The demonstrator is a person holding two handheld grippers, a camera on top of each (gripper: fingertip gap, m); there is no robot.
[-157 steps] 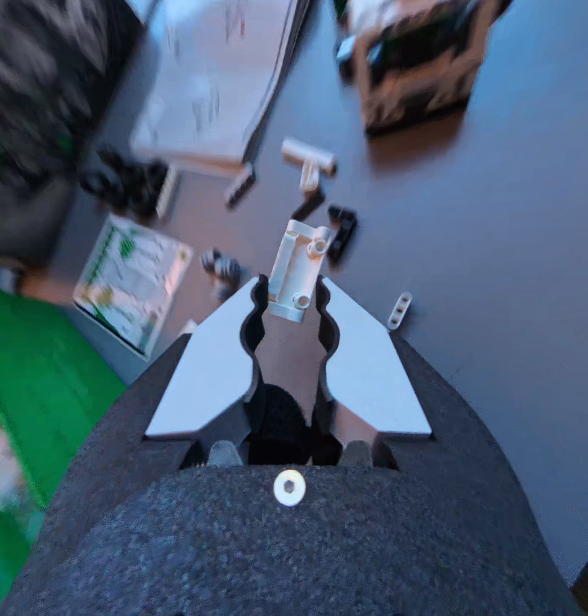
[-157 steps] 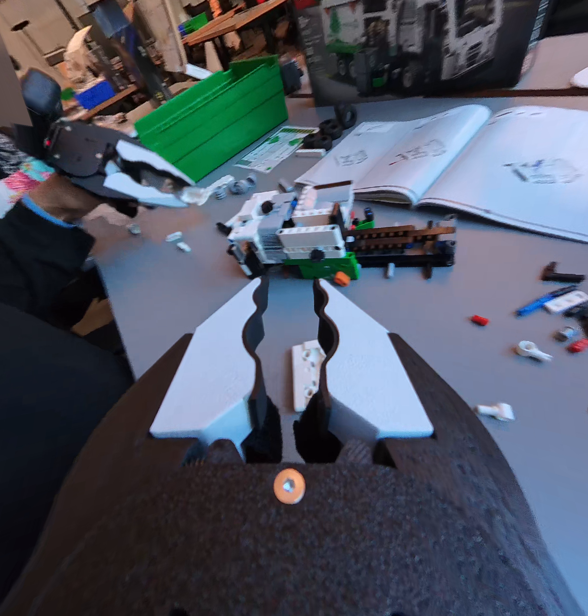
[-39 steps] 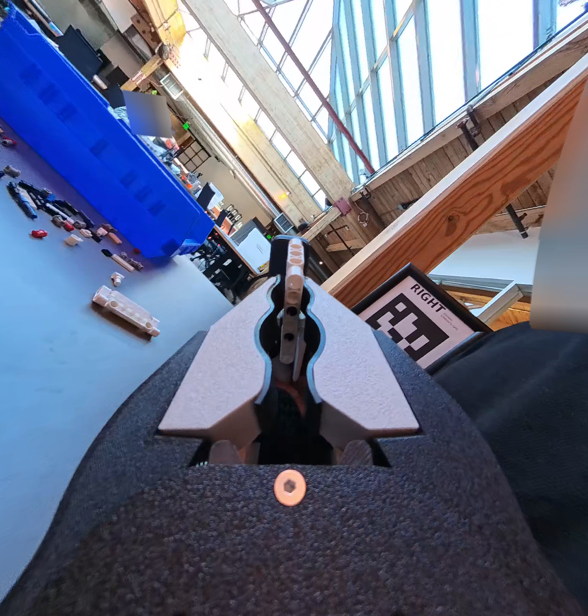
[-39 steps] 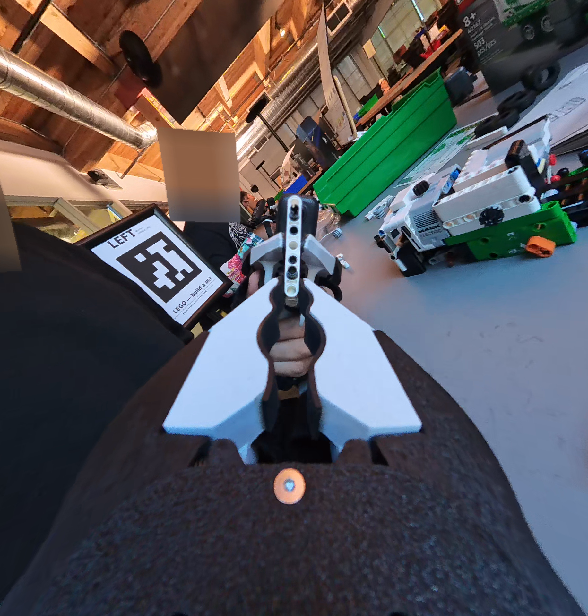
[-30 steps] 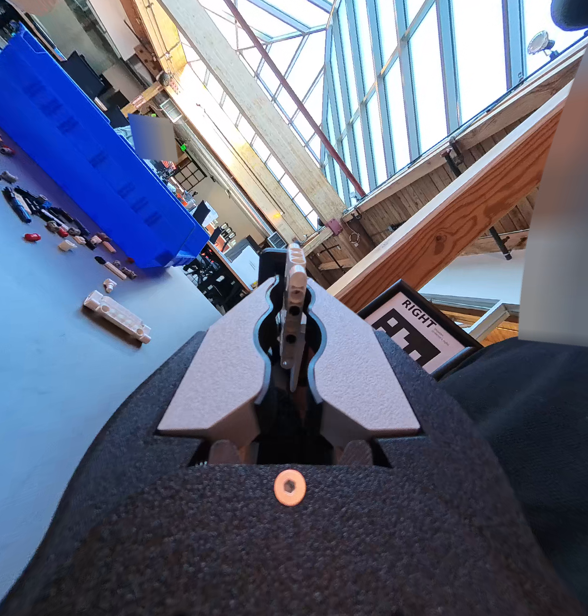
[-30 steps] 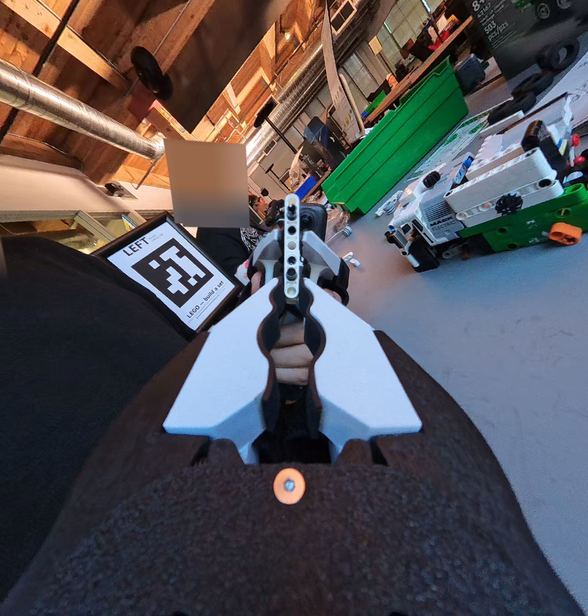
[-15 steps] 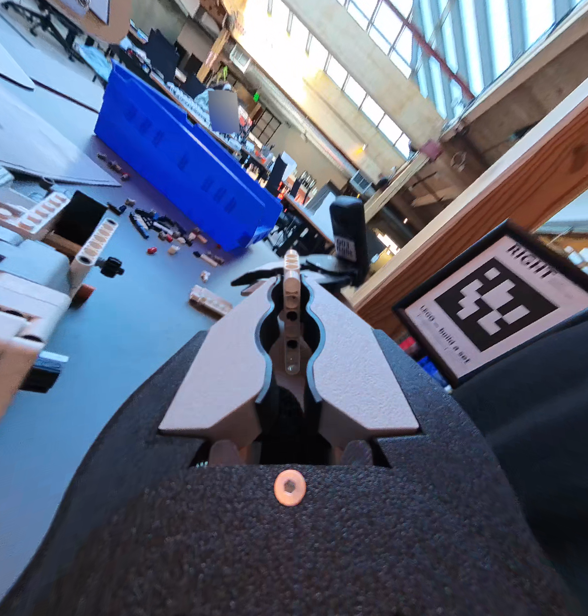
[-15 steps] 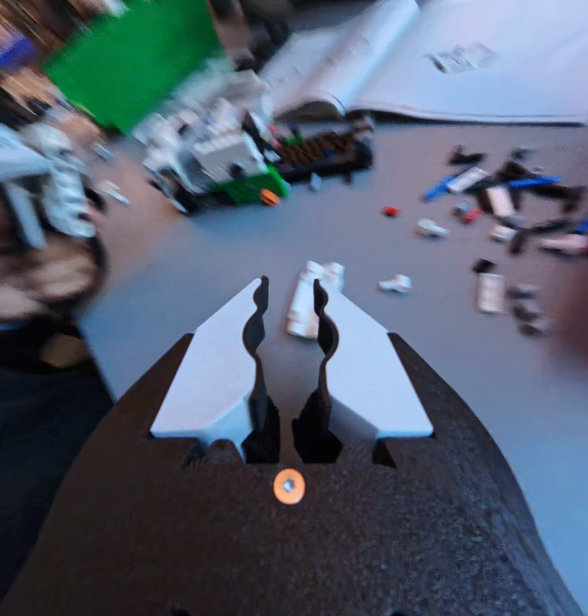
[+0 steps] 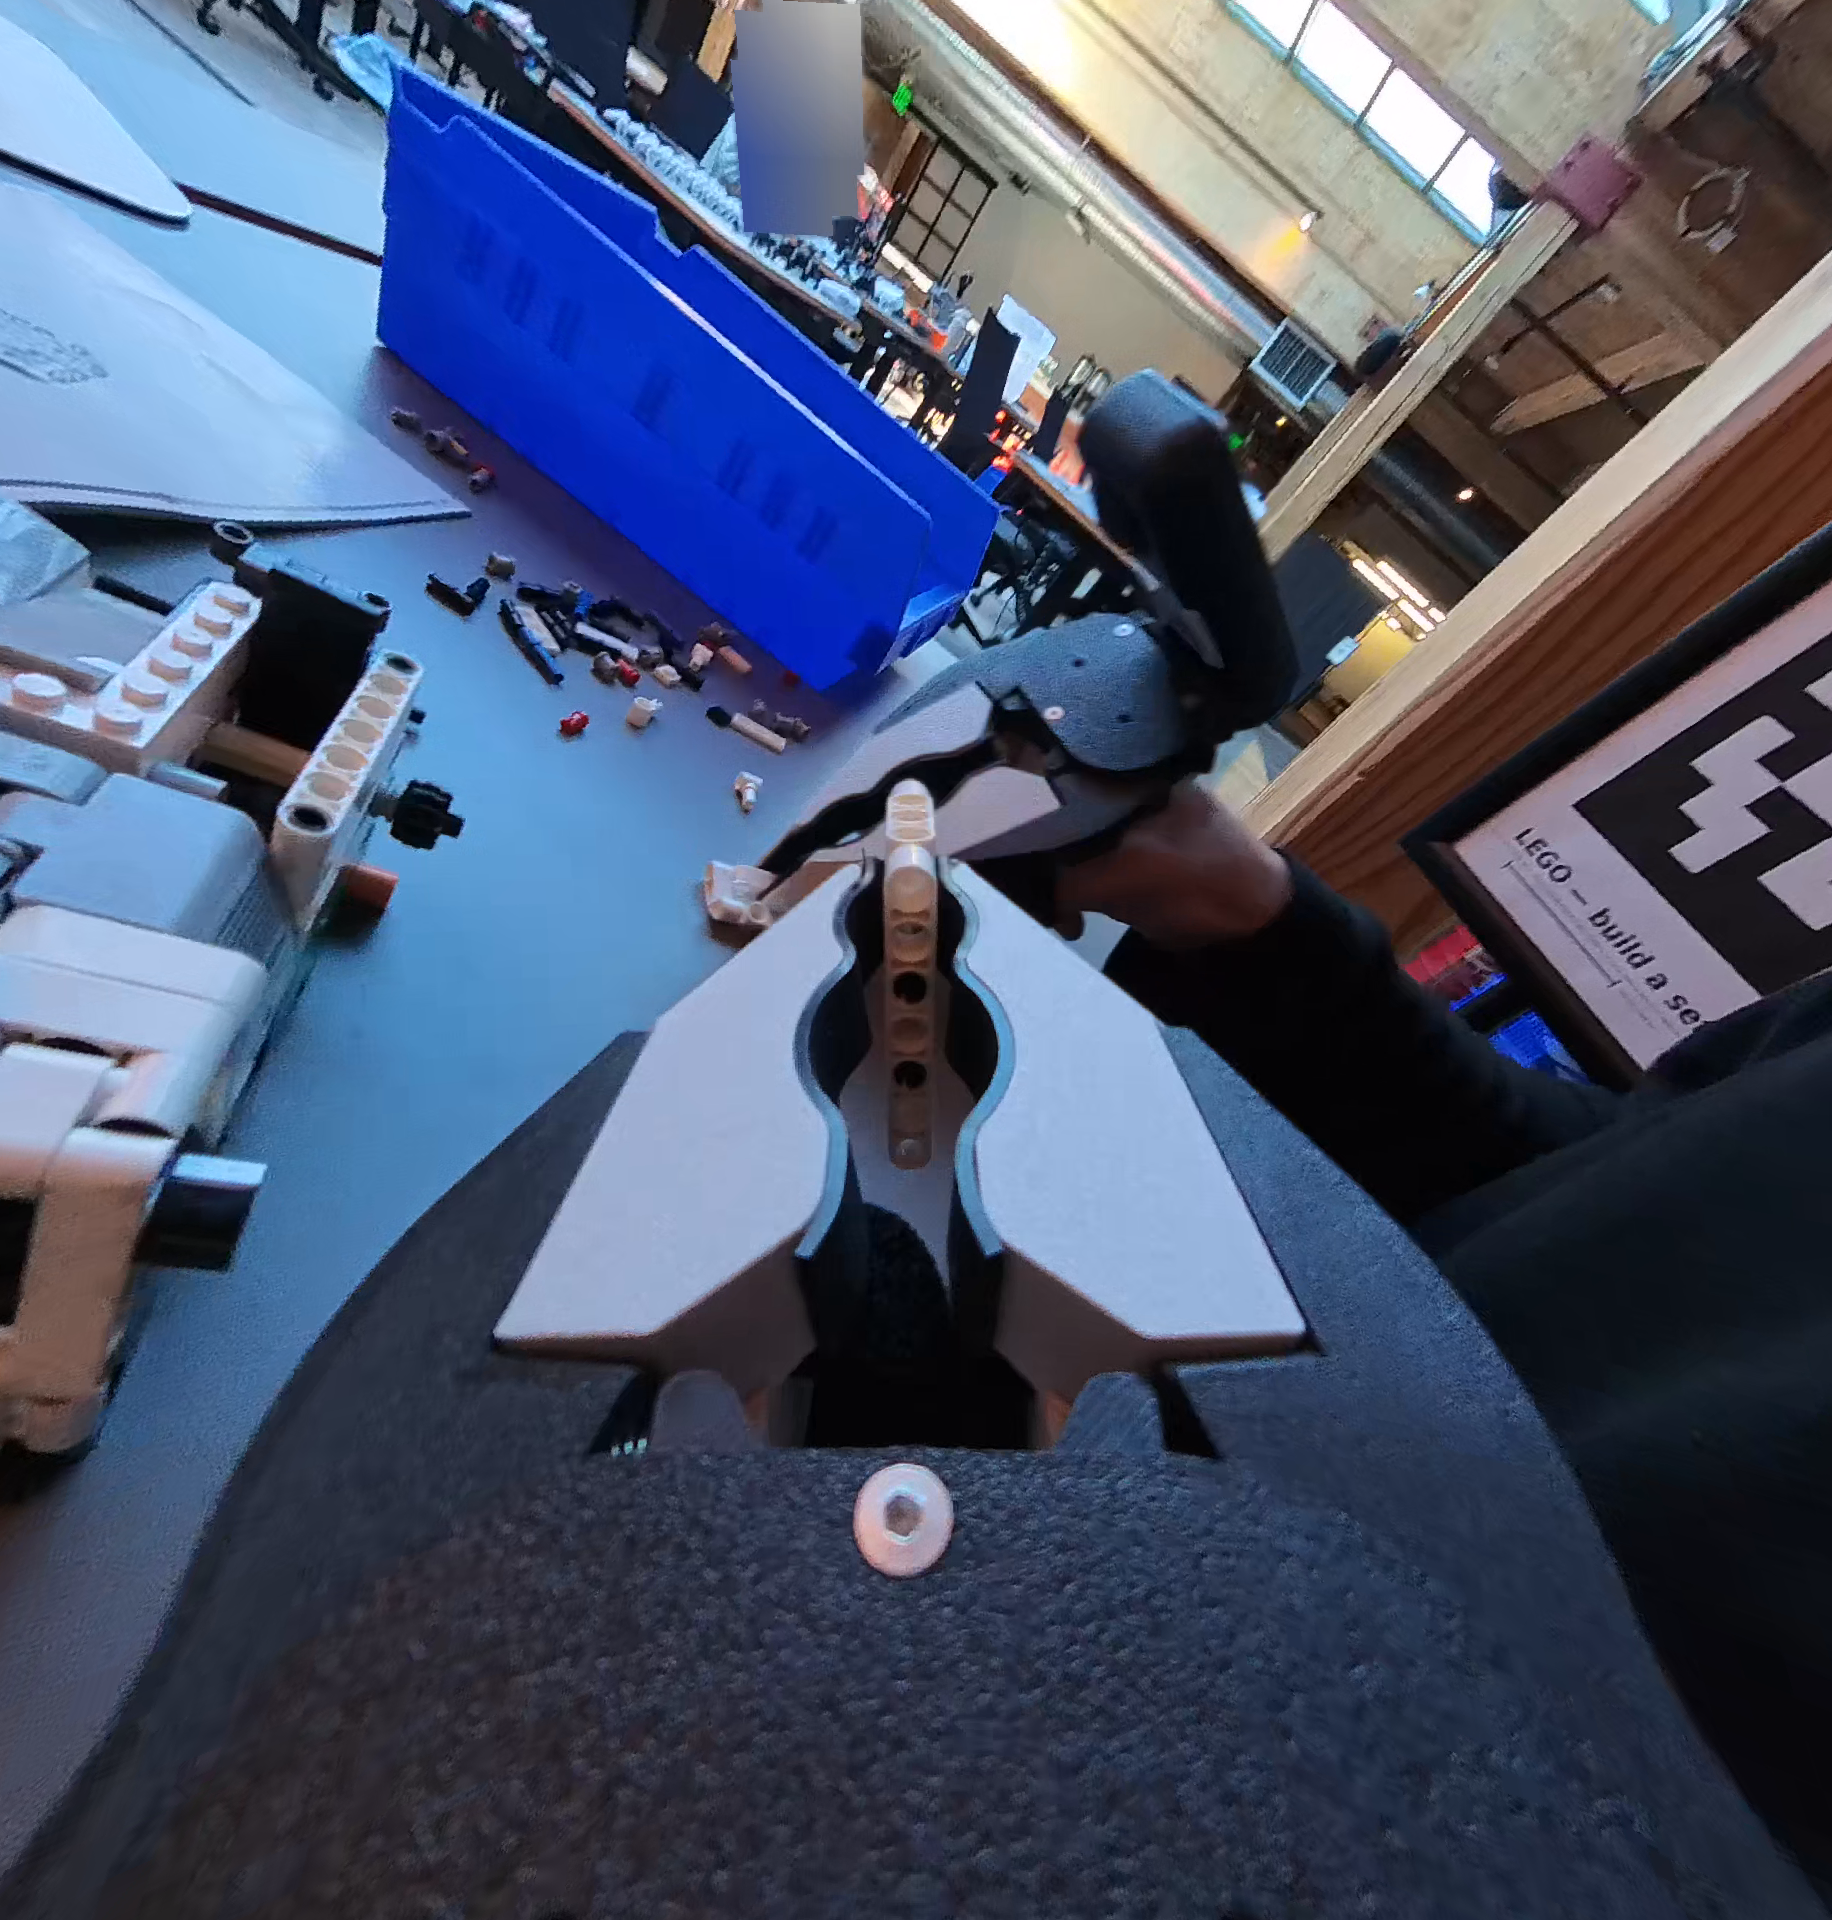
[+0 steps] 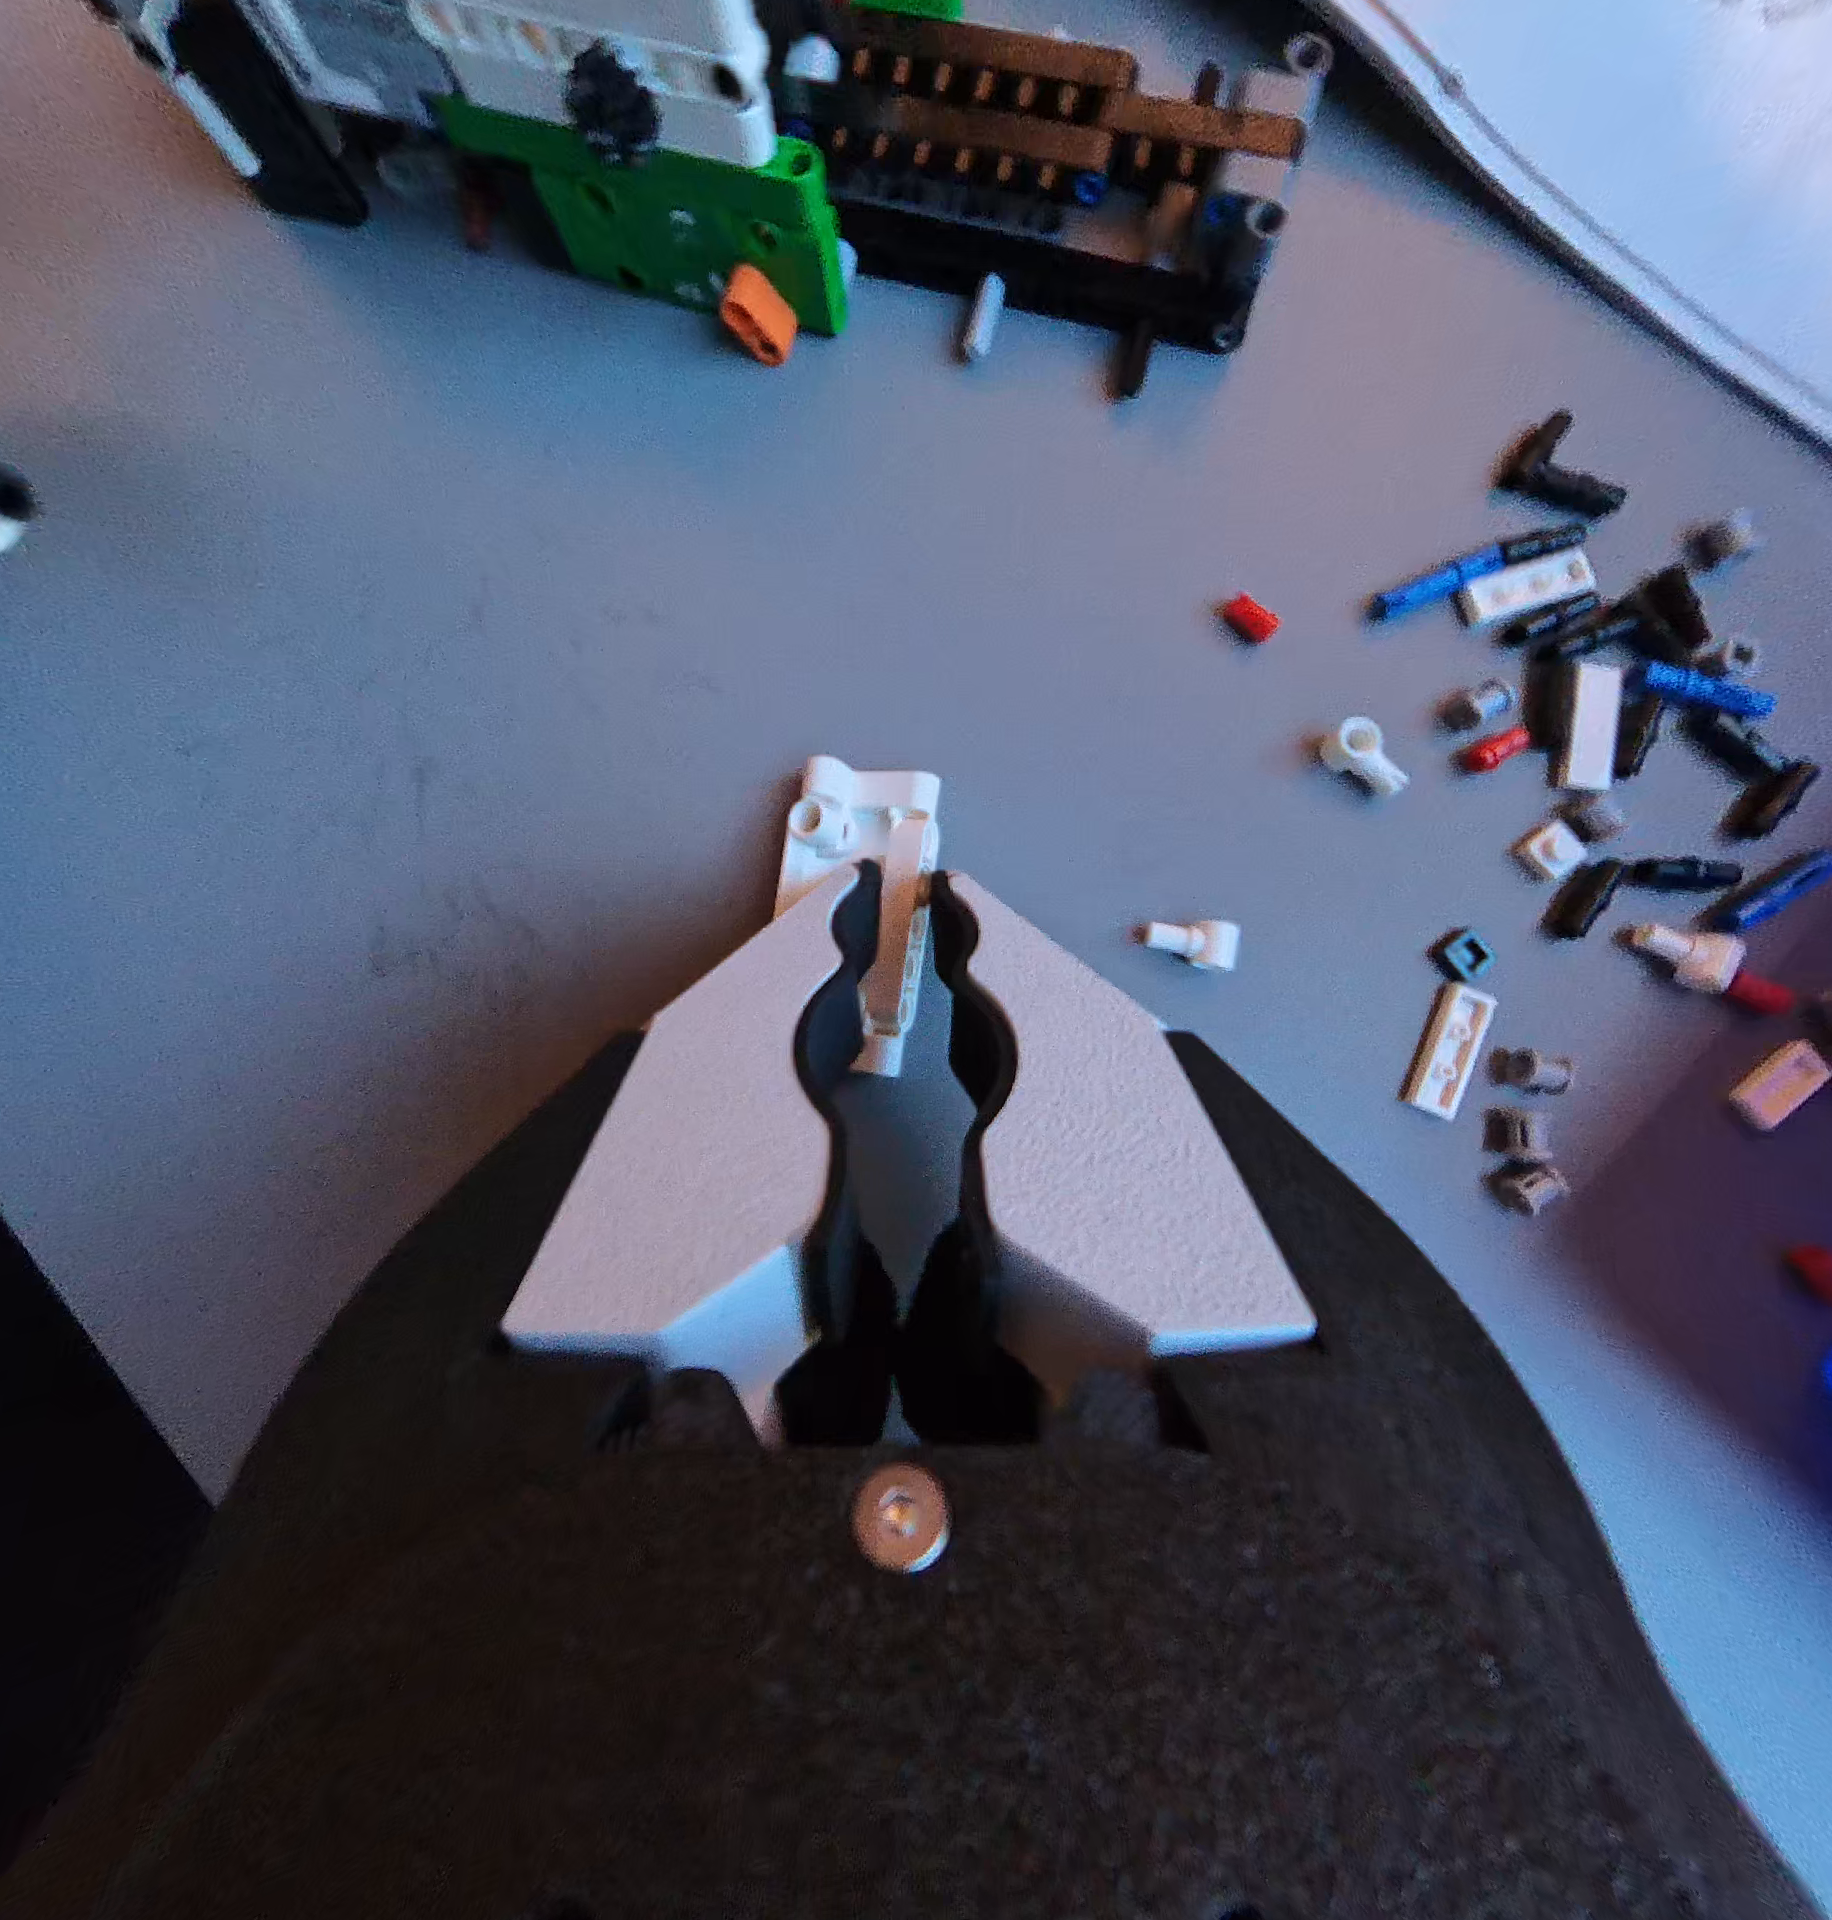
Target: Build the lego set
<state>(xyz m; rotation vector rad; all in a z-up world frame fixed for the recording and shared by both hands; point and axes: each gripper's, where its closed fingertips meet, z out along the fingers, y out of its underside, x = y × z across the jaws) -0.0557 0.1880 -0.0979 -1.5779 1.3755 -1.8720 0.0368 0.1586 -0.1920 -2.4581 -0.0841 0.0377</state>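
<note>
My left gripper is shut on a white beam with holes, held upright in the air above the grey table. My right gripper is down at the table, its jaws closed narrowly on the edge of a white panel piece that lies flat. In the left wrist view the right gripper, held by a hand, sits at that panel. The partly built truck stands beyond the panel; it shows at the left in the left wrist view.
A pile of small loose parts lies to the right of the panel. An open instruction booklet lies at the far right. A blue bin stands behind the parts. A framed black-and-white marker card stands at the right. My hands' fingertips stand some 15 cm from each other.
My right gripper has dropped to the table and closed from open onto the white panel. My left gripper keeps the beam and has swung toward the table and truck.
</note>
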